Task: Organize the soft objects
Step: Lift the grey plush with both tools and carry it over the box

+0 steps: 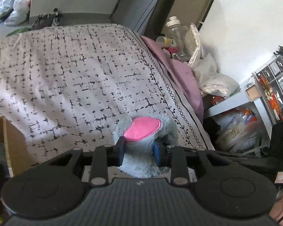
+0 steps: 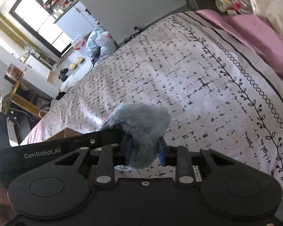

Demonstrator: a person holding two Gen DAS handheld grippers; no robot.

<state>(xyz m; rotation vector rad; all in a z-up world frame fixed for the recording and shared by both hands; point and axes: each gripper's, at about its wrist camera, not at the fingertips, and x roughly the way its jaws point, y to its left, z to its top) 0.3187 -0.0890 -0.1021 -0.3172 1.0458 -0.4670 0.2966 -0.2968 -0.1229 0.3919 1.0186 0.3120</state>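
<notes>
Plush toy (image 1: 141, 145), shaggy pale blue-grey fur with one flat bright pink oval patch edged in stitching, pinched in left claw (image 1: 140, 149) between blue pads, held above patterned bedspread (image 1: 75, 79). Same fuzzy blue-grey fur (image 2: 139, 130) bunched in right claw (image 2: 144, 150), squeezed between its blue pads, sliver of pink showing at left edge. Both claws narrow, clamped on fur. Cardboard box (image 1: 11, 141) at left, purple pillow (image 1: 186, 79) along far bed edge.
</notes>
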